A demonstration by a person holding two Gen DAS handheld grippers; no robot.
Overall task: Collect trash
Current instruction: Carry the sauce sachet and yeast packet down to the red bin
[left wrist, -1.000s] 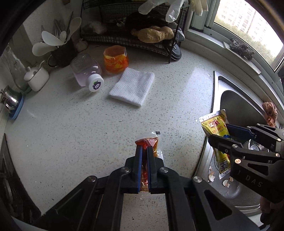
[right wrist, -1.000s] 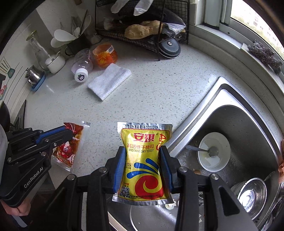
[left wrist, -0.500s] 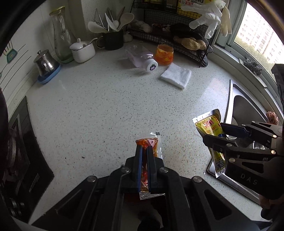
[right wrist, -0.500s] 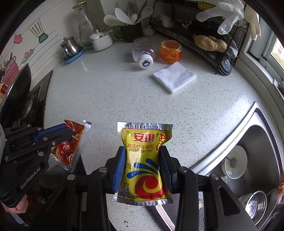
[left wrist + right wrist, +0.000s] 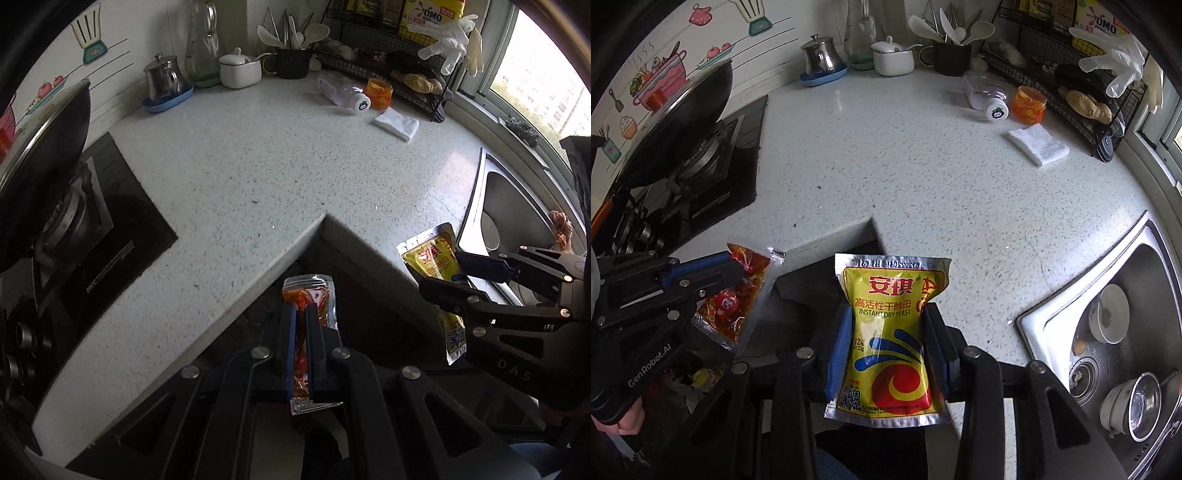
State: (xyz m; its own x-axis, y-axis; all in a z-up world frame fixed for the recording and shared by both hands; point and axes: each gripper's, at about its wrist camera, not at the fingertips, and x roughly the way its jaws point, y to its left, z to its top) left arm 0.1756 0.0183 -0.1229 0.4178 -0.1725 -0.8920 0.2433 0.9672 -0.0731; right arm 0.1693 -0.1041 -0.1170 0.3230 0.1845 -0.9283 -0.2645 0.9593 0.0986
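My left gripper [image 5: 300, 308] is shut on a red and orange snack wrapper [image 5: 308, 295], held edge-on off the front of the counter; the wrapper also shows in the right wrist view [image 5: 738, 295]. My right gripper [image 5: 888, 314] is shut on a yellow instant dry yeast packet [image 5: 888, 332], held upright beyond the counter's inner corner; the packet also shows in the left wrist view [image 5: 436, 258]. A clear bottle lying on its side [image 5: 984, 98], an orange wrapper cup [image 5: 1028, 103] and a white folded cloth [image 5: 1038, 144] lie on the far counter.
The speckled white counter [image 5: 923, 184] forms an L with an inner corner just ahead. A gas hob with a black wok [image 5: 683, 110] is at left, a steel sink [image 5: 1115, 332] with bowls at right. Kettle, jar, utensil pot and wire rack line the back.
Both grippers have pulled back from over the counter to beyond its front edge, each still holding its packet. The far counter objects look smaller and farther away.
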